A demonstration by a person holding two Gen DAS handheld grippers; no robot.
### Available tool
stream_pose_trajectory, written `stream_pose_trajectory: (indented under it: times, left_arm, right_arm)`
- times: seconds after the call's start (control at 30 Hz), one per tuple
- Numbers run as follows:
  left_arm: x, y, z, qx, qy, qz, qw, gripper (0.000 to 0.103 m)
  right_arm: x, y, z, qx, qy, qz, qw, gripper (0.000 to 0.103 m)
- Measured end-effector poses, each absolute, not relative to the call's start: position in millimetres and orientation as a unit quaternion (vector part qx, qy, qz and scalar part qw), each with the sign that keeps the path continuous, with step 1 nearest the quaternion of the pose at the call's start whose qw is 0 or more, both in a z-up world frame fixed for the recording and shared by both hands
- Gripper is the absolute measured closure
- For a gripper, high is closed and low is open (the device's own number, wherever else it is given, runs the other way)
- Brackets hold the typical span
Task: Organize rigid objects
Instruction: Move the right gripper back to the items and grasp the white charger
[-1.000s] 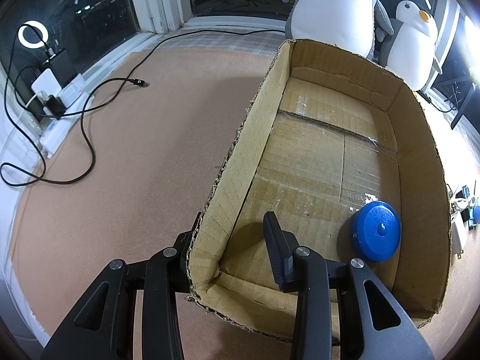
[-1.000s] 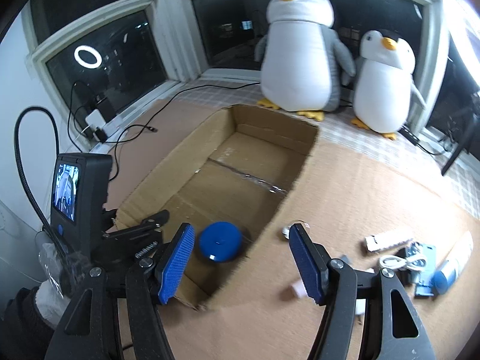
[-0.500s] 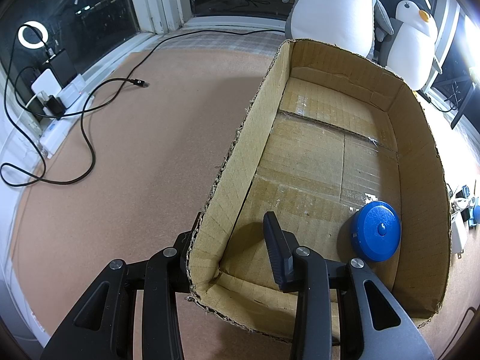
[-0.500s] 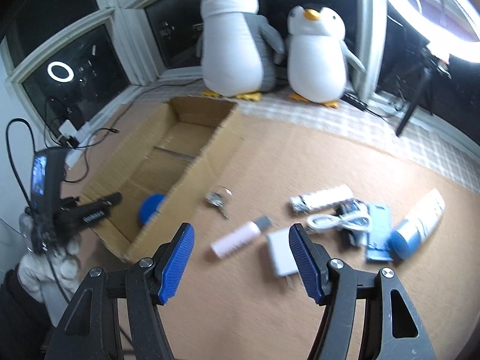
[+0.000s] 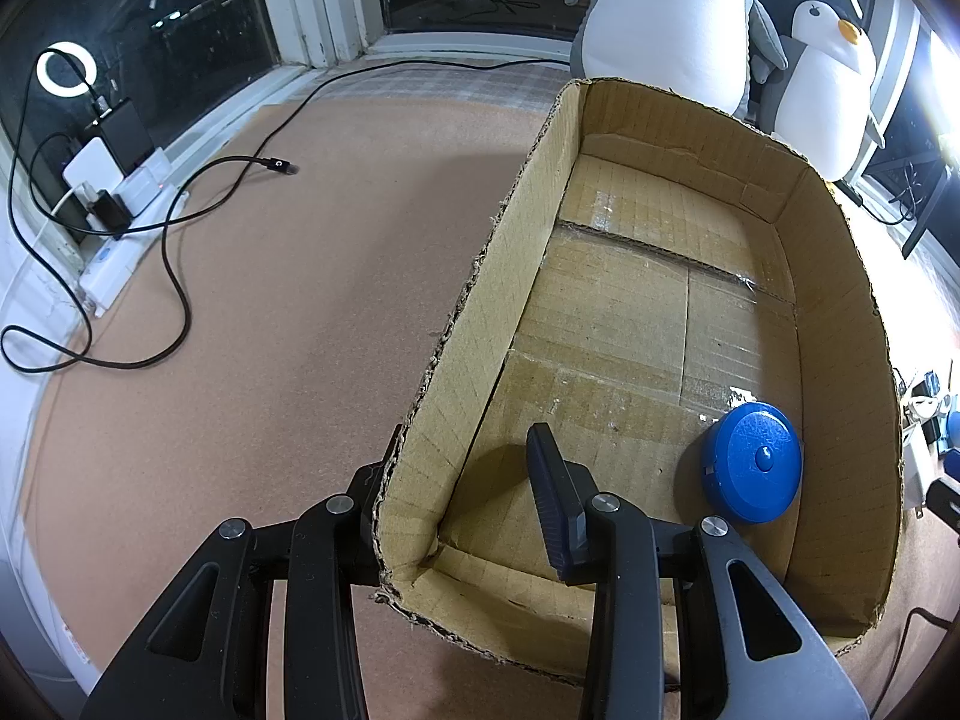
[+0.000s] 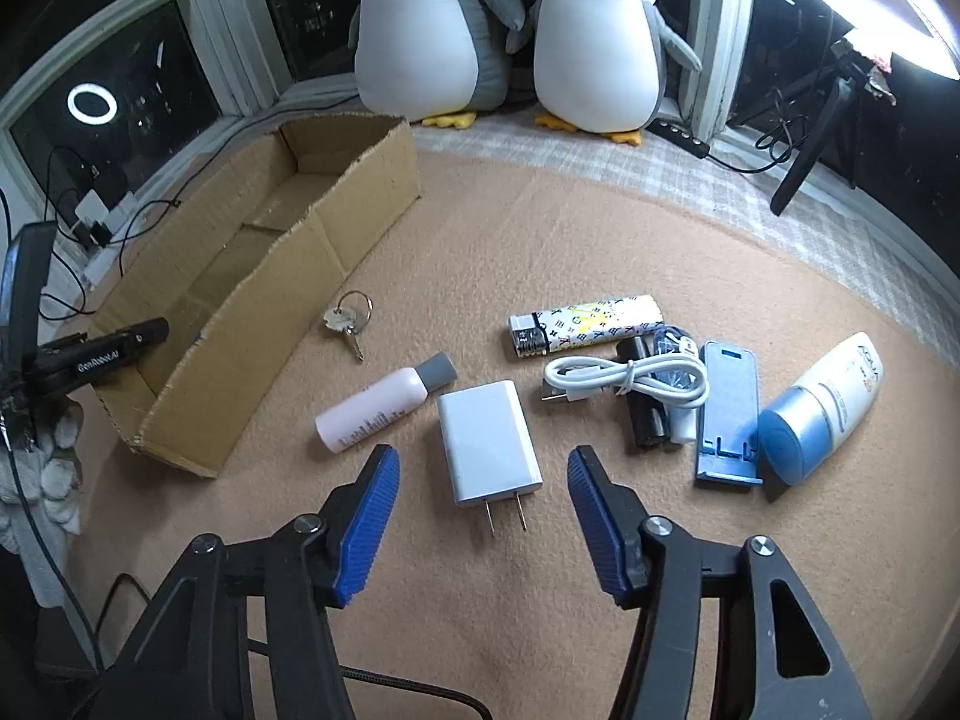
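My left gripper [image 5: 462,480] straddles the near left wall of the cardboard box [image 5: 480,324], one finger inside and one outside; whether it pinches the wall I cannot tell. A blue round tape measure [image 5: 753,471] lies in the box's near right corner. My right gripper [image 6: 480,486] is open and empty, hovering over a white wall charger [image 6: 487,441]. Beside the charger lie a pink bottle [image 6: 378,405], keys [image 6: 347,321], a patterned lighter [image 6: 585,324], a white cable [image 6: 624,381], a blue phone stand [image 6: 729,414] and a white-and-blue tube [image 6: 825,405].
Two plush penguins [image 6: 510,30] stand by the window behind the box [image 6: 252,276]. A black cable [image 5: 174,276] and power strip [image 5: 114,258] lie on the brown mat at left. Black batteries [image 6: 642,420] sit under the cable.
My right gripper has swung right, away from the box, and now hangs over the loose objects near the charger. The left gripper and box have not moved.
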State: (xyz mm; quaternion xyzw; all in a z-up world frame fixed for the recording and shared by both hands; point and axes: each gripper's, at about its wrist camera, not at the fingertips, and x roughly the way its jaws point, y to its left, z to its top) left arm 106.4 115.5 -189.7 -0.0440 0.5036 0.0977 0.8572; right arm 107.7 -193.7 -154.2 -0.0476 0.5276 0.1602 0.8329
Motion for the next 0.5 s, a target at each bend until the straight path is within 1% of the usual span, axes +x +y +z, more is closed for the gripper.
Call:
stream_pose_trajectory:
  times: [0.23,0.5]
  left_arm:
    - [106,116,-190,-0.044,0.504,0.098,0.857,0.067]
    - [106,116,-190,-0.044,0.503,0.098,0.857,0.067]
  right_arm:
    - [113,-187,-166,-0.067,0.538,0.167,0.824,0.051]
    - [120,-181,-176,-0.077,0.55,0.168,0.815,0.058]
